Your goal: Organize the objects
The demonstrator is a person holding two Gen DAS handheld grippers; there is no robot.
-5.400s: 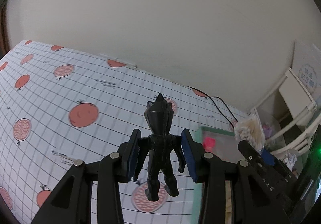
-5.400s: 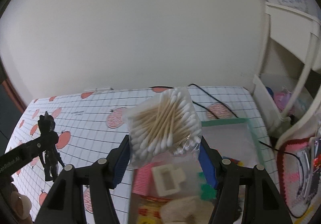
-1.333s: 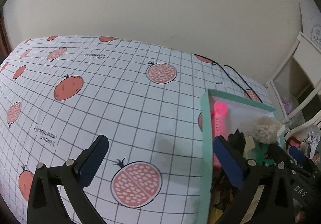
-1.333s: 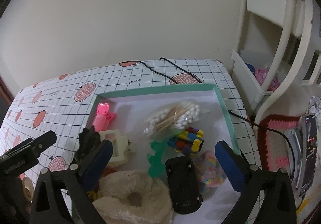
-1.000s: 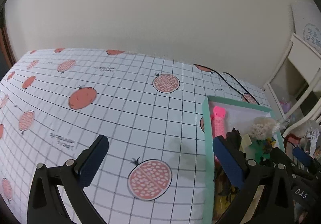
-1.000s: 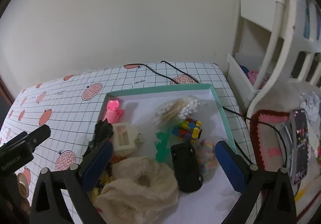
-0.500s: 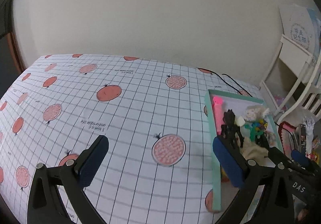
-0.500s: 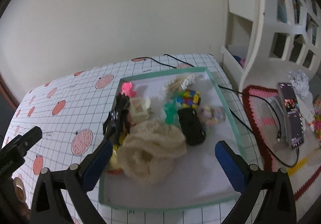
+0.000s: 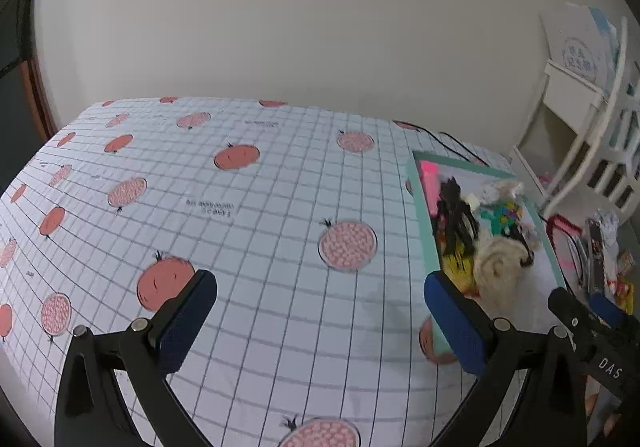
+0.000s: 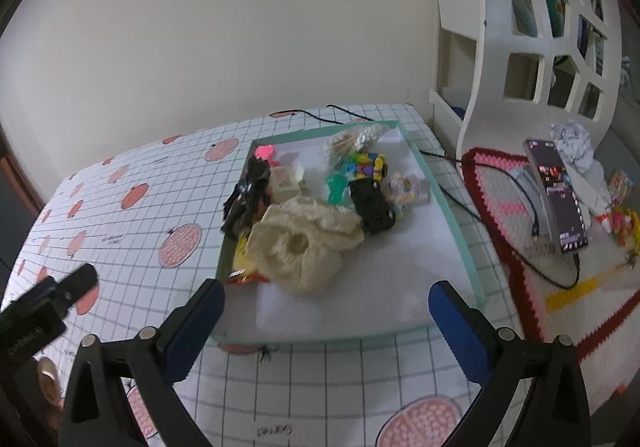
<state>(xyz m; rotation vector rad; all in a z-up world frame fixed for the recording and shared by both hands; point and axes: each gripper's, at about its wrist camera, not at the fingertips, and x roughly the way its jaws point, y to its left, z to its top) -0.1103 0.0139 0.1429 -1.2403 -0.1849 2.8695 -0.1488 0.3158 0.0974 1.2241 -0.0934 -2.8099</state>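
Above the bench, both tools released over a filled tray.

Nearest, the right tool [image 10: 322,321] and left tool [image 9: 320,309] hang with jaws spread wide, holding nothing. Past them, on the grid-patterned bench [image 9: 248,215], sits the green-rimmed tray [image 10: 460,243]; inside lie a cream scrunchie [image 10: 300,243], then a black toy car [image 10: 372,203], a black figure [image 10: 250,191], and farthest a bag of cotton swabs [image 10: 356,139].

Tray [image 10: 452,215] on bench [image 10: 132,207], right side | toys heaped at tray's left | phone [image 10: 556,195] on mat [image 10: 504,215] further right
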